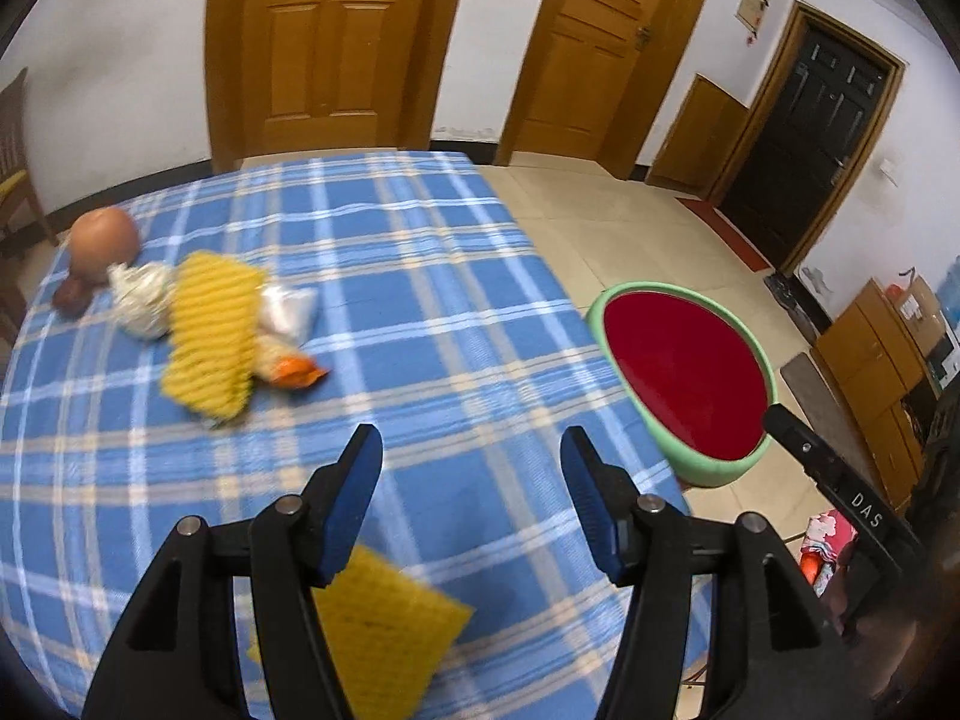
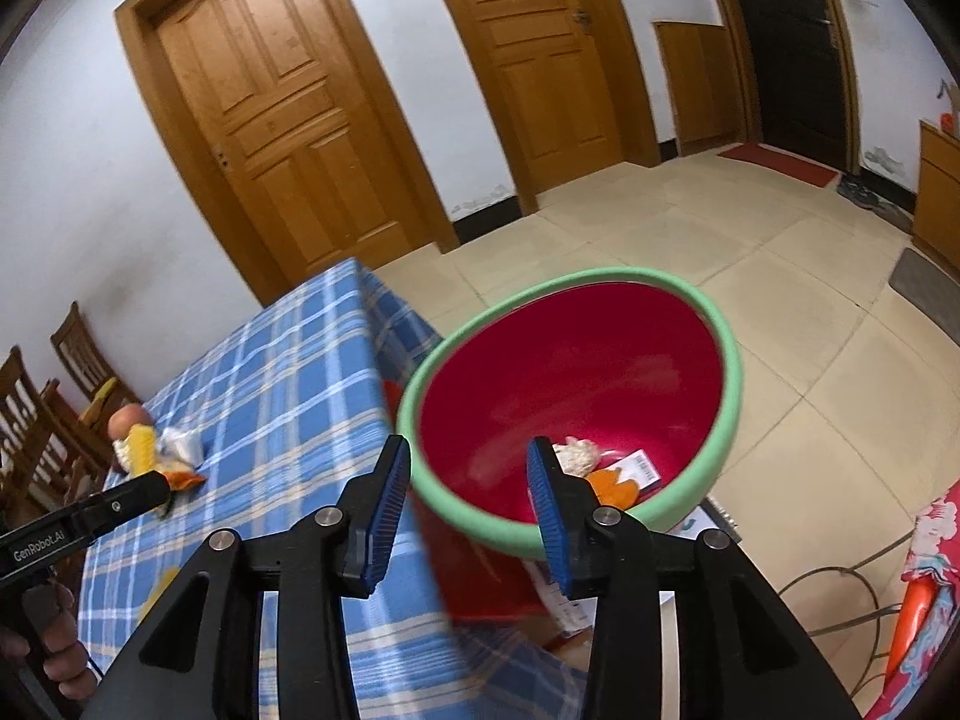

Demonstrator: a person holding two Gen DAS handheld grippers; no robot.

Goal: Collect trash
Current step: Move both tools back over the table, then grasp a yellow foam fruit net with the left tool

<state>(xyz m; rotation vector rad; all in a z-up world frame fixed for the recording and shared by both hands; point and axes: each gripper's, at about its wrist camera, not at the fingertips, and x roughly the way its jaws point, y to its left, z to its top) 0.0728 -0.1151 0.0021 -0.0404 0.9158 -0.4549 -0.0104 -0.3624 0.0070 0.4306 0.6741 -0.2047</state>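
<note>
A heap of trash lies at the far left of the blue plaid table (image 1: 420,252): a yellow ridged piece (image 1: 210,336), a crumpled white wrapper (image 1: 141,297), a white bag (image 1: 288,312) and an orange wrapper (image 1: 297,369). A flat yellow cloth (image 1: 384,630) lies under my left gripper (image 1: 471,450), which is open and empty above the cloth-covered table. My right gripper (image 2: 471,456) is open and empty above the near rim of the red bin with the green rim (image 2: 729,372). Inside the bin lie crumpled white paper (image 2: 576,456), orange peel (image 2: 612,489) and a labelled packet (image 2: 639,468).
A brown egg-shaped thing (image 1: 102,237) sits behind the heap. The bin (image 1: 708,473) stands on the floor off the table's right edge, on a cardboard box (image 2: 564,606). Wooden chairs (image 2: 36,420) line the table's far left. Floral fabric (image 2: 924,570) and a cable lie at the right.
</note>
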